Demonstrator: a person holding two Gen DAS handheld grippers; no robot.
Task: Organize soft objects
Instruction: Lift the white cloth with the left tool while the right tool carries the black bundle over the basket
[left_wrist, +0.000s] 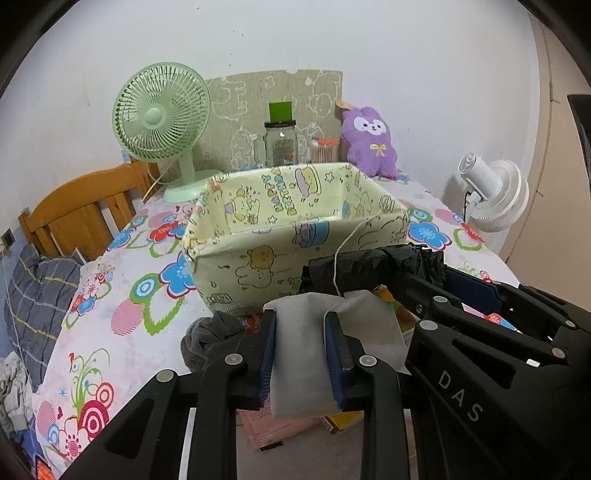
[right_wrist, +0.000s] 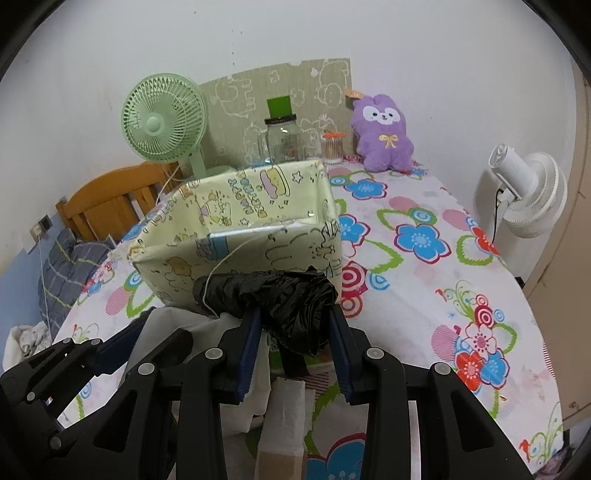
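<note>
Clamped between the left gripper's (left_wrist: 301, 356) blue pads is a white translucent soft pouch (left_wrist: 295, 332); the right gripper (right_wrist: 293, 336) is clenched on a crumpled black plastic bundle (right_wrist: 280, 295). Both hang just before the pale-yellow cartoon-print fabric bin (left_wrist: 258, 229) on the flowered tablecloth (left_wrist: 122, 295). Best carry each clear over the near rim before releasing. "HAPPY BIRTHDAY" reads inside the bin; "DAS" marks the right gripper's arm.

a home bedroom. wooden headboard (left_wrist: 79, 206), striped pillow (left_wrist: 37, 295), floral bedsheet (right_wrist: 424, 266), purple plush rabbit (right_wrist: 382, 134), green desk fan (left_wrist: 160, 118).
</note>
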